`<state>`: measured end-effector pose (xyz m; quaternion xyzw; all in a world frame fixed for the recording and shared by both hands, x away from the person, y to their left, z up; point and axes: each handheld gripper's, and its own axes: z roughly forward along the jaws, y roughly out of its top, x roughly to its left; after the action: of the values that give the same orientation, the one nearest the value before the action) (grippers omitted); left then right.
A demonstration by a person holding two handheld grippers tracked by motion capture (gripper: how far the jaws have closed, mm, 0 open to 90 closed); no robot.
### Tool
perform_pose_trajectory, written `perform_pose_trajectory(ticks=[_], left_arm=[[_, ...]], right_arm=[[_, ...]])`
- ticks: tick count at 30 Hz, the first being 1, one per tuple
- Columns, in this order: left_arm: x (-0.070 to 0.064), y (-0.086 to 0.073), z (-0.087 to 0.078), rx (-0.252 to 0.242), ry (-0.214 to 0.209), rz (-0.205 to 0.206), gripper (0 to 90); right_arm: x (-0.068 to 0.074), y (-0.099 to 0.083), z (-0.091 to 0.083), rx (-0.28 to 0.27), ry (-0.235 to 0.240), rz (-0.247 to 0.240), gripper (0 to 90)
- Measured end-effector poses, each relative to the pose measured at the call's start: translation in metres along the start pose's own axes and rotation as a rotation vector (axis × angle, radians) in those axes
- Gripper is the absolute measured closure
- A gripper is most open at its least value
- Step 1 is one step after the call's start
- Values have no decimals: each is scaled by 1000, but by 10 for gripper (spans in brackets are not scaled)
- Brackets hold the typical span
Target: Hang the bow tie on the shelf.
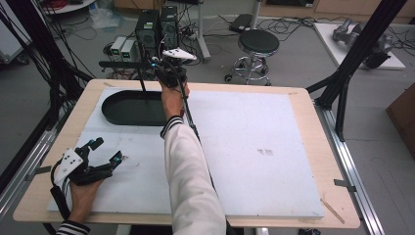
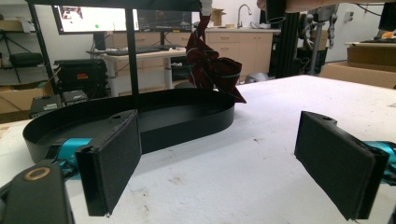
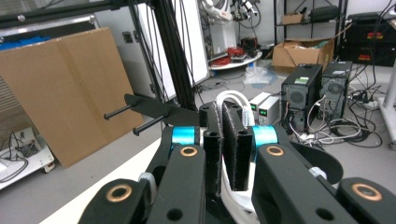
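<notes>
A dark red bow tie (image 2: 212, 70) hangs by a white strap (image 3: 232, 99) over the far end of a black oval tray (image 1: 122, 116). My right gripper (image 1: 170, 73) is raised above the tray's far right rim, beside a black rack bar (image 1: 122, 63) with two pegs (image 3: 152, 122). In the right gripper view its jaws are shut on the white strap, right gripper (image 3: 223, 114). My left gripper (image 1: 106, 150) rests low at the front left of the board. It is open with nothing between its pads (image 2: 114, 163), and it faces the tray (image 2: 187, 125).
A white foam board (image 1: 254, 147) covers the wooden table. The rack's upright post (image 2: 132, 51) stands behind the tray. Beyond the table's far edge are computer towers (image 1: 156, 27) and a stool (image 1: 258, 43). A cardboard sheet (image 3: 65, 88) leans at the left.
</notes>
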<state>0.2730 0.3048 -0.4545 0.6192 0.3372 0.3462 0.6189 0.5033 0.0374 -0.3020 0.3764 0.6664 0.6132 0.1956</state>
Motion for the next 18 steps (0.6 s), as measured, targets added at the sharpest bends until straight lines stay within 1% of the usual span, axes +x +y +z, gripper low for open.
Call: perform_pose_trajectory(ticks=[4,5,6,8,10,11,12,13,16,17,18], left_arm=[[0,0,0,-3,-1,-1,150],[0,0,0,-2,-1,-1,150],[0,0,0,-4,-1,-1,150],[0,0,0,-3,-2,-1,150],[0,0,-1,-5,-1,2,149],[0,0,-1,-10,-1,2,149],[0,0,-1,-10,-1,2,150],[0,0,-1,-12,0,0,149],[0,0,-1,-12,-1,-1,149],[0,0,-1,-11,-1,0,149],[0,0,-1,-9,-1,0,149]], right_arm=[[3,2,7,18,-1,-13,869],[4,2,12,48,-1,-27,869],[4,2,12,48,-1,-27,869],[5,1,16,62,-14,-44,869],[4,1,17,66,-17,-42,869],[1,-1,18,81,-27,-33,868],[1,-1,18,81,-27,-33,868],[-3,-2,18,92,-29,-29,868],[-4,-2,18,98,-28,-25,869],[-2,-1,18,84,-7,-14,869],[0,1,18,76,-1,-19,869]])
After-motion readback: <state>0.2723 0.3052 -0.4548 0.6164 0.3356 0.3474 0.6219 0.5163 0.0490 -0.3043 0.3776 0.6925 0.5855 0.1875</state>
